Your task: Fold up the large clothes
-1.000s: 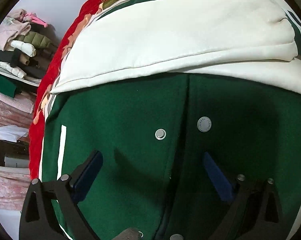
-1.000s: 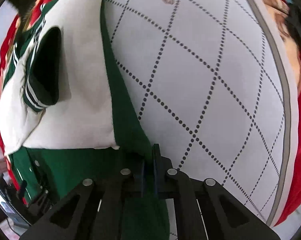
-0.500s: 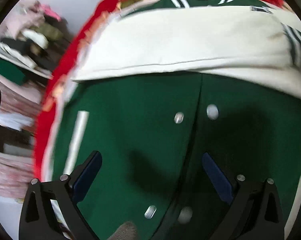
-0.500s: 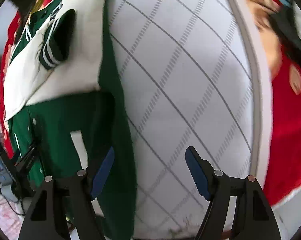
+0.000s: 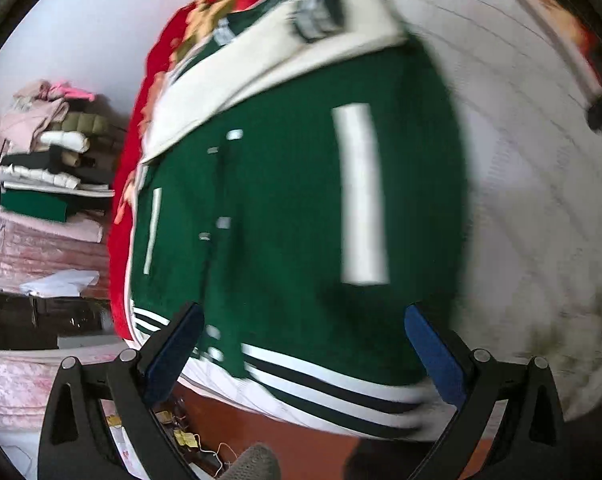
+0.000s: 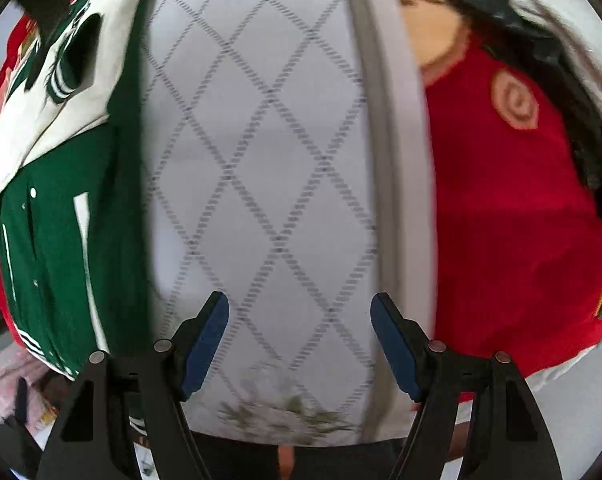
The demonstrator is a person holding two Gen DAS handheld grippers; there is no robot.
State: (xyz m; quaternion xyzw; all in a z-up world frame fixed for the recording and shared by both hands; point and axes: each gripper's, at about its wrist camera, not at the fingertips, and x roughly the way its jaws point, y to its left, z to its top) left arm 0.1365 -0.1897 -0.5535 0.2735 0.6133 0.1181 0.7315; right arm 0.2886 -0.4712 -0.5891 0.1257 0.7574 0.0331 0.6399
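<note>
A green varsity jacket (image 5: 285, 208) with cream sleeves folded across its upper part lies flat on the white quilted bed cover (image 5: 533, 184). Its striped hem (image 5: 333, 384) hangs at the bed's near edge. My left gripper (image 5: 301, 344) is open and empty, held back above the hem. In the right wrist view the jacket (image 6: 57, 208) lies at the left, and my right gripper (image 6: 299, 340) is open and empty over the bare quilted cover (image 6: 261, 160), apart from the jacket.
A red blanket (image 6: 509, 216) covers the bed's right side, with a dark garment (image 6: 549, 64) beyond it. A pile of folded clothes (image 5: 49, 148) stands on a shelf at the left. The brown floor (image 5: 293, 436) with cables lies below the bed edge.
My right gripper has let go of the jacket's green edge, opened, and swung right over the cover. My left gripper has pulled back from the jacket's front toward the hem.
</note>
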